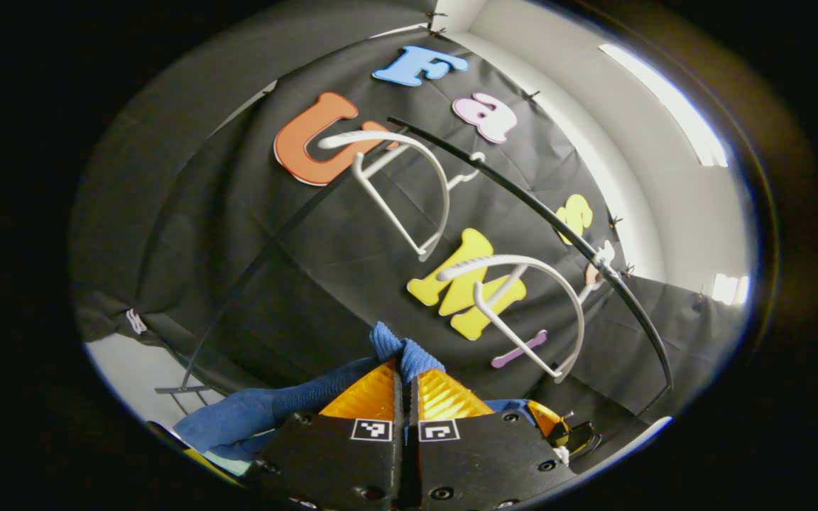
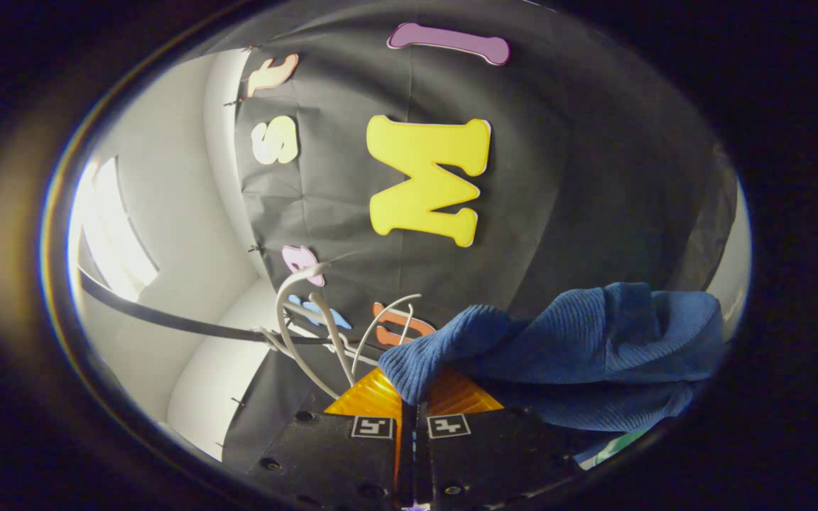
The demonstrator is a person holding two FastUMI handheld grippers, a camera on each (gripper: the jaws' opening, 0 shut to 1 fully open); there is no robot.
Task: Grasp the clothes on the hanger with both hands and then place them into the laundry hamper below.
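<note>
Blue knit cloth point(image 1: 402, 351) pinched at a fold in the closed left gripper point(image 1: 406, 380), trailing down-left. Right gripper point(image 2: 409, 397) likewise clamped on the cloth's edge point(image 2: 558, 341), bulk draped to its right. Two bare white hangers point(image 1: 409, 184) on the dark rail point(image 1: 558, 227) beyond.

Dim booth, bright glare from ceiling light strip point(image 1: 664, 106), strong fisheye curvature, edges soft and dark
</note>
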